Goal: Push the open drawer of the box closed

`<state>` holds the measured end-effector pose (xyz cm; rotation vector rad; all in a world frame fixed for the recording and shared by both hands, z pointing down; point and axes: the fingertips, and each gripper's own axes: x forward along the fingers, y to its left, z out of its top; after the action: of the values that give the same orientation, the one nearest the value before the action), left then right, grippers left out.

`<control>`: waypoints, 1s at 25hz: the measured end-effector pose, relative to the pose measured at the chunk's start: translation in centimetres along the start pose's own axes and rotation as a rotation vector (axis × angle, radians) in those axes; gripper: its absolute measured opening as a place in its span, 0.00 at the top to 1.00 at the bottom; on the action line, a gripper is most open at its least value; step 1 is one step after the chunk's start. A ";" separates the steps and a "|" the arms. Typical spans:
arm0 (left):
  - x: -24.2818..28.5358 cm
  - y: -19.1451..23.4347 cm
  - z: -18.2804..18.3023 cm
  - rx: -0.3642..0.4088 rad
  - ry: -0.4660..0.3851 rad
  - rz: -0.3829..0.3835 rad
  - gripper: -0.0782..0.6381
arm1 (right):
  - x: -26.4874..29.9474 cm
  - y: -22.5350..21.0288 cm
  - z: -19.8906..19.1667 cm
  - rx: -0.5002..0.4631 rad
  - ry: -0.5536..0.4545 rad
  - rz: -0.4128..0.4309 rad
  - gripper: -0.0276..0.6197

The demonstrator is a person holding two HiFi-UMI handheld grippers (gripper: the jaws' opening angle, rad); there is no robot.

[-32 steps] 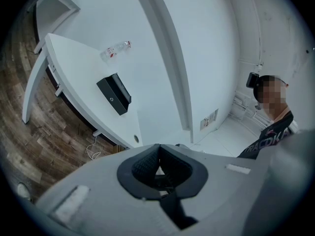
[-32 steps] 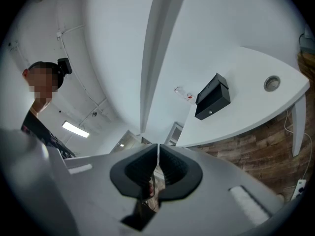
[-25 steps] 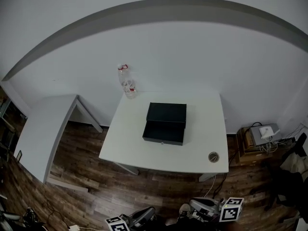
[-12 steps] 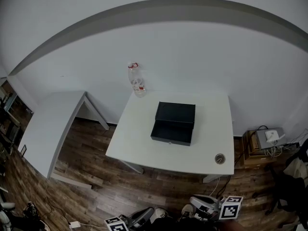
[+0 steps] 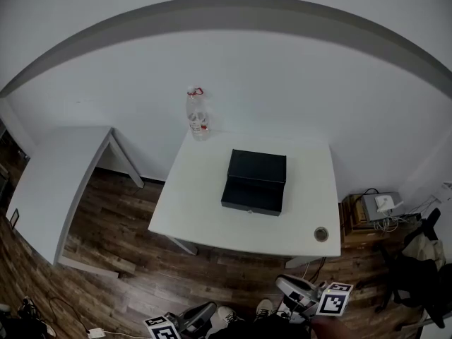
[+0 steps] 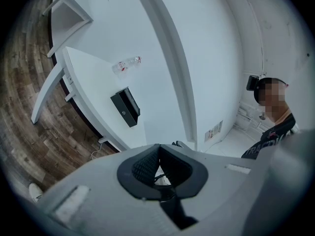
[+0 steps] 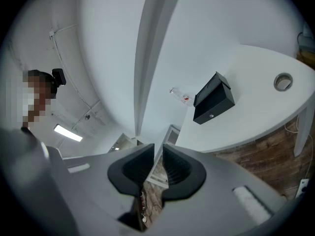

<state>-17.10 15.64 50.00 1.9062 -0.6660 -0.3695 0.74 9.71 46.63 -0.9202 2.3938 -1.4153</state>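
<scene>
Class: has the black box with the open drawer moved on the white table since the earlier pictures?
No. The black box lies just as far from the clear plastic bottle and the round grey grommet.

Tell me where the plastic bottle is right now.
In the head view, the bottle stands upright at the far left corner of the white table, behind and to the left of the black box.

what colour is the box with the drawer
Black: the rectangular drawer box, clearest in the head view.
</scene>
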 end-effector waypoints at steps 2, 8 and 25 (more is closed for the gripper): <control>-0.3 0.7 0.3 -0.006 0.011 -0.013 0.90 | 0.8 -0.4 0.7 -0.016 -0.024 -0.027 0.86; -1.0 2.0 1.2 0.003 0.019 -0.020 0.90 | 1.9 -4.1 4.9 -0.087 -0.075 -0.161 0.84; 7.3 4.8 4.9 0.076 0.004 0.106 0.90 | 13.0 -26.9 27.0 -0.060 0.022 -0.532 0.76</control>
<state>-15.22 6.17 52.67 1.9334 -0.7845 -0.2761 14.23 -26.71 57.17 -1.6549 2.3152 -1.5195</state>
